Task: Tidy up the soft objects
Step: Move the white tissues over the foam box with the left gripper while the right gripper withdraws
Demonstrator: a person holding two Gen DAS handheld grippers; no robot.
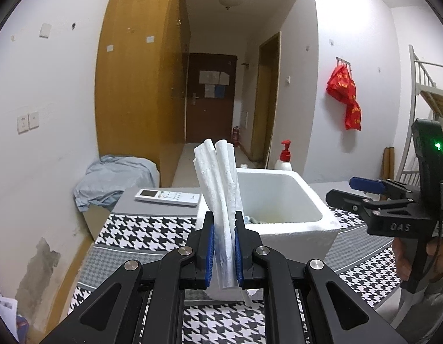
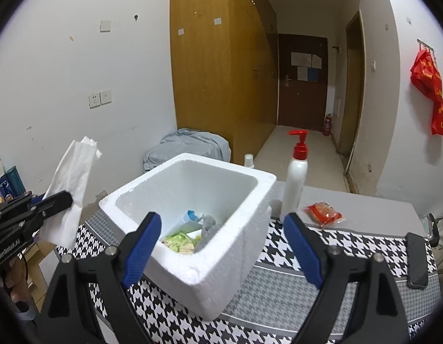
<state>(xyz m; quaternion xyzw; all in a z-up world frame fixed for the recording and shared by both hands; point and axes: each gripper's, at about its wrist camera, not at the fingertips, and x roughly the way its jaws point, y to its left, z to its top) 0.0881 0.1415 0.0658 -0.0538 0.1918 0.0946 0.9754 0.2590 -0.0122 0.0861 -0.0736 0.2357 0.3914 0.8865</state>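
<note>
Holding the tissue clamped in our left gripper just beside the foam box, right gripper apart, we think it may fall outside the box if released early.

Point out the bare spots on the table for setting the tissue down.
Free: patterned cloth between foam box and black phone; grey strip right of the red packet. Crowded: around the pump bottle and inside the box.

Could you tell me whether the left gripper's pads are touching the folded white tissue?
Touching. The left wrist view shows the left gripper shut, its blue pads pressed against both sides of the folded white tissue.
</note>
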